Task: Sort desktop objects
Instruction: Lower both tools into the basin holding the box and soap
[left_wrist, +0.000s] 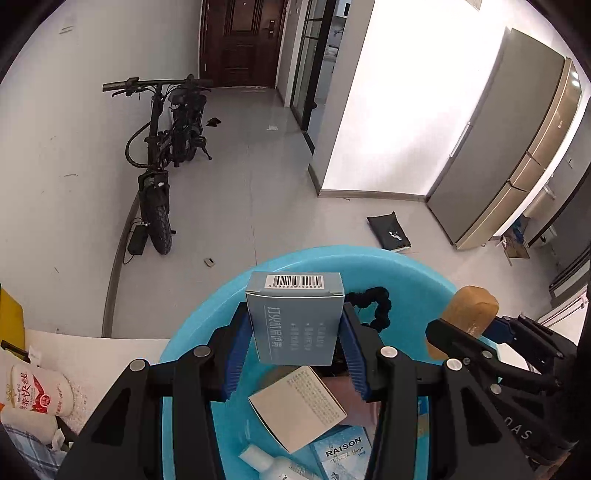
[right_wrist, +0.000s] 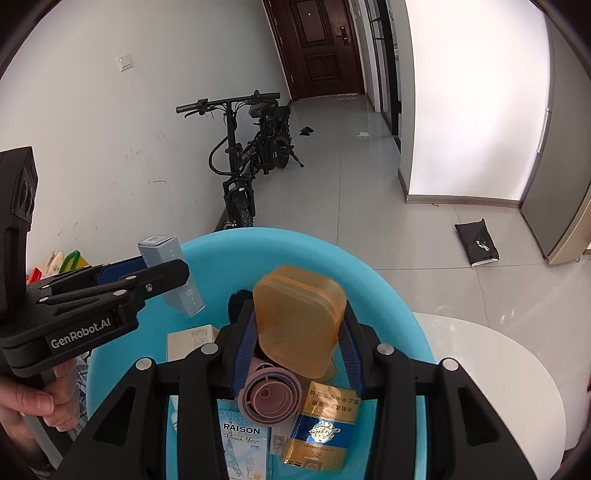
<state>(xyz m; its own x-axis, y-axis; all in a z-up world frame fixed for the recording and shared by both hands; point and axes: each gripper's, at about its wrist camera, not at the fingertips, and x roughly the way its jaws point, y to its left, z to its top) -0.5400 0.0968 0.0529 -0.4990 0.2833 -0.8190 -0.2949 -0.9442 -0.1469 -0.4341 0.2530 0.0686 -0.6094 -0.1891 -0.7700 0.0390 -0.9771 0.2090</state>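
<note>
Several boxes in blue basin, two more claw-held above.

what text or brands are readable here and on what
"RAISON": pale blue pack in the blue basin; under it "French Yoga", less sure.
"GenRobot.AI": side of the left gripper.
Barcode on the grey-blue box: digits too small; its Chinese side print is unclear.
Gold and blue pack: Chinese print upside down, unreadable.
Beige box: print too small.
White pouch: red Chinese characters, unclear.
</note>
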